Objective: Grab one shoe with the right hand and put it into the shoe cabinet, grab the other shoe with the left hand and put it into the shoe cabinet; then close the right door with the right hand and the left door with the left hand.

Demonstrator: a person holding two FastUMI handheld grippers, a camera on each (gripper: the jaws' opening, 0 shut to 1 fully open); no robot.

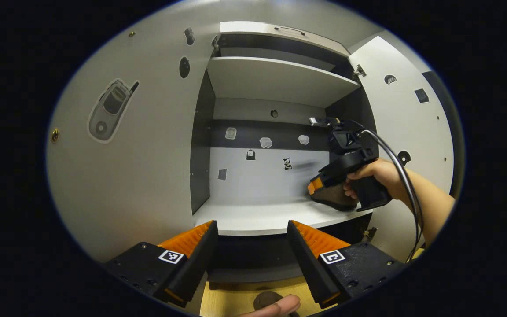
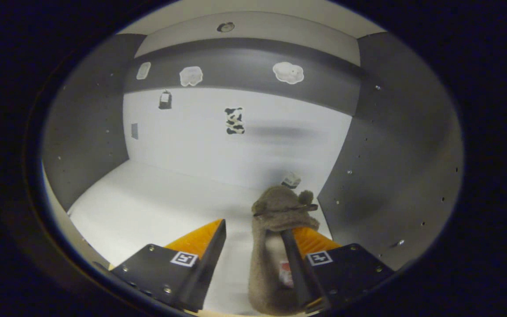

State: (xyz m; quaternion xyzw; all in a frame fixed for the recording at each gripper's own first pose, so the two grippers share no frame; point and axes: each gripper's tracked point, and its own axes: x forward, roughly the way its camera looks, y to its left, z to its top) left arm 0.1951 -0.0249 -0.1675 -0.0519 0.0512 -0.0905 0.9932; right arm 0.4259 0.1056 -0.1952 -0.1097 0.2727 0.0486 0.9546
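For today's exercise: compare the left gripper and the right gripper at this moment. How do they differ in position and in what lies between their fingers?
The left gripper hangs outside the shoe cabinet, in front of the lower shelf; the right gripper reaches inside it, over that shelf.
The left gripper has nothing between its fingers; the right gripper has a brown fuzzy shoe between them, against one finger.
Both have their jaws spread apart.
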